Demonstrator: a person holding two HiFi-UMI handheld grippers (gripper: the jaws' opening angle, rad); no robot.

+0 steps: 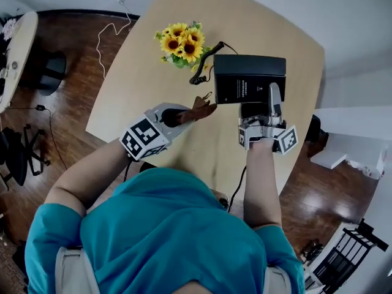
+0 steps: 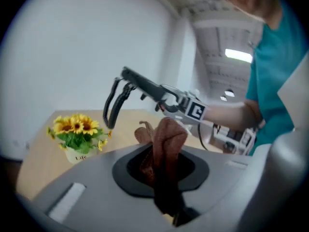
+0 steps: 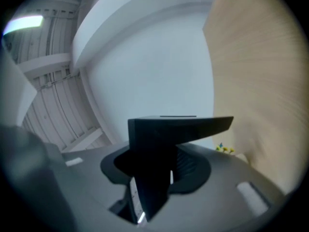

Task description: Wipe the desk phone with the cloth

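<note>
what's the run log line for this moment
left tool: shut on brown cloth | right tool: shut on desk phone, raised | cloth: tip close to phone's edge, contact unclear

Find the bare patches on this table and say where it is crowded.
Free: the wide table stretch left of the sunflowers, and the corner right of the desk phone. Crowded: the middle, where sunflowers, cord, phone and cloth meet.

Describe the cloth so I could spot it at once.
Find the pale wooden table. Between the sunflowers and the person, left of the black desk phone, the left gripper pinches the cloth. It alone is brown, soft and crumpled.
</note>
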